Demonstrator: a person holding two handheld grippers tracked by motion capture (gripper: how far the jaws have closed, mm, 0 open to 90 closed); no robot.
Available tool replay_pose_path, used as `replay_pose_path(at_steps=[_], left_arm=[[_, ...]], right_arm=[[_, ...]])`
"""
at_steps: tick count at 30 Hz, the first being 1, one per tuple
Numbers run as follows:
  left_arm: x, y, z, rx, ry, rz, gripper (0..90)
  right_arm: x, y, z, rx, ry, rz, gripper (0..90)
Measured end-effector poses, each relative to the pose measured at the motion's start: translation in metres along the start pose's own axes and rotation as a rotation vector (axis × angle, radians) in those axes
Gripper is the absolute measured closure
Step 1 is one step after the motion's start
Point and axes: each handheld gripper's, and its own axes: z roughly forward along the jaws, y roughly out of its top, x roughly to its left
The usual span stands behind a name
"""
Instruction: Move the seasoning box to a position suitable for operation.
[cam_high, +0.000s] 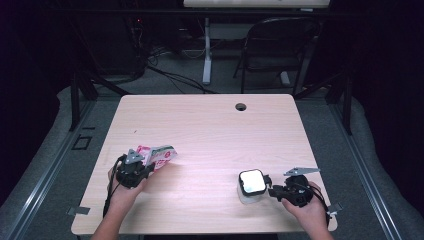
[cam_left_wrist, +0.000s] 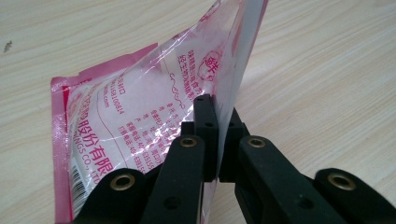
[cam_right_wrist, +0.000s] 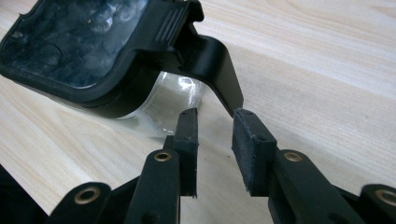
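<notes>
Wood table (cam_high: 210, 130): carrying everything; both hands are working near its front edge, well apart.
Clear container (cam_high: 250, 192): standing just ahead of the right gripper (cam_right_wrist: 215, 135); its black lid's latch tab (cam_right_wrist: 219, 70) is hanging just above the fingertips.
Right gripper: jaws are standing apart, pressing nothing; aim them squarely around the tab before squeezing, I judge.
Pink-and-clear pouch (cam_left_wrist: 154, 116): lying pinched by its edge between the left gripper's (cam_left_wrist: 218, 140) clenched fingers.
Left gripper: keep the pinch firm, the pouch level.
High view: showing both hands together (cam_high: 131, 172).
Gripper views: revealing the pinch and the tab gap.
</notes>
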Motion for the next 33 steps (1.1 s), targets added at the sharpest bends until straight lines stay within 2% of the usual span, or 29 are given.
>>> replay_pose_path(at_steps=[6, 9, 16, 22, 28, 33], left_arm=[[0.001, 0.006, -0.007, 0.006, 0.028, 0.011, 90.0], [0.004, 0.008, -0.012, 0.007, 0.039, 0.018, 90.0], [0.01, 0.014, -0.021, -0.022, 0.04, 0.005, 90.0], [0.01, 0.025, -0.032, -0.051, 0.083, 0.038, 90.0], [0.015, 0.037, -0.048, -0.08, 0.123, 0.05, 90.0], [0.017, 0.04, -0.057, -0.11, 0.115, 0.035, 90.0]], right_arm=[[-0.001, 0.002, -0.001, -0.029, 0.0, -0.008, 69.0], [-0.002, 0.001, 0.001, -0.026, 0.009, -0.001, 68.6], [-0.002, 0.001, 0.002, -0.031, 0.008, -0.003, 68.1], [-0.004, 0.001, 0.0, -0.051, 0.007, 0.01, 68.0], [-0.005, 0.001, -0.001, -0.058, 0.003, 0.015, 67.9], [-0.007, 0.001, -0.002, -0.063, 0.006, 0.017, 67.6]])
